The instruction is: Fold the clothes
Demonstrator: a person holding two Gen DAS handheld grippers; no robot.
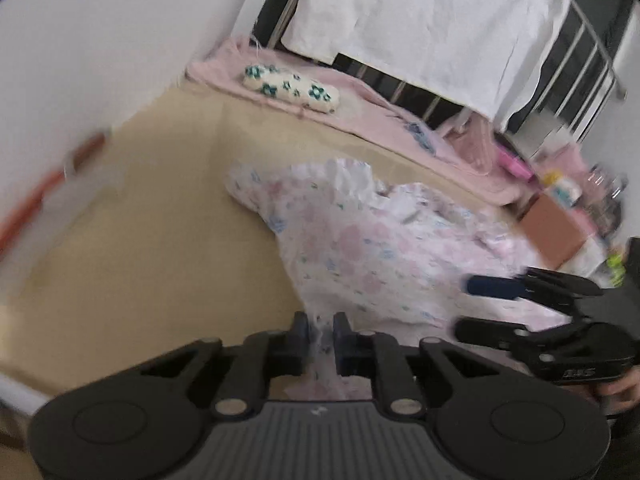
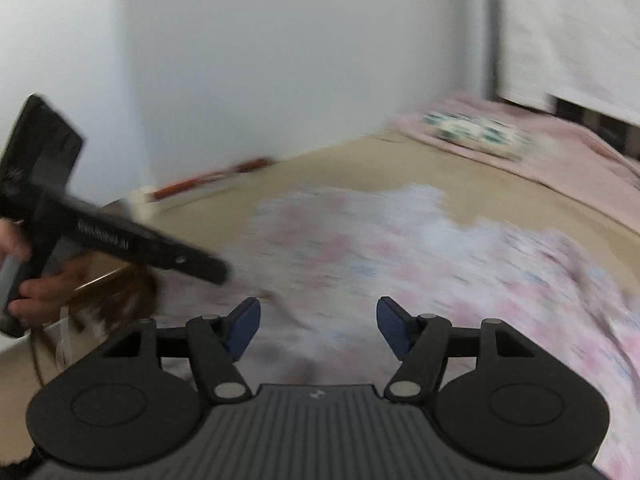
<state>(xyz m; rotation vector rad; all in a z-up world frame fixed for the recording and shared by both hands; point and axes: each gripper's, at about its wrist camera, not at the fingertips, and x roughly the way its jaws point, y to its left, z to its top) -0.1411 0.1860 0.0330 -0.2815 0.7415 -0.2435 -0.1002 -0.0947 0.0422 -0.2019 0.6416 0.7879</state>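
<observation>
A white garment with pink and blue flowers [image 1: 360,248] lies spread on a beige mat [image 1: 160,220]. My left gripper [image 1: 321,330] is shut on the garment's near edge; cloth shows pinched between its fingers. My right gripper [image 1: 464,306] is seen at the right of the left wrist view, open, over the garment's right part. In the right wrist view my right gripper [image 2: 319,320] is open and empty above the blurred garment [image 2: 400,248]. The left gripper's body [image 2: 100,236] and the hand that holds it are at the left there.
A pink blanket [image 1: 360,100] with a small flowered roll [image 1: 290,88] lies at the mat's far edge. A white sheet [image 1: 432,20] hangs over a metal rail. An orange-handled tool [image 1: 52,184] leans by the white wall. A box and clutter [image 1: 560,224] are at right.
</observation>
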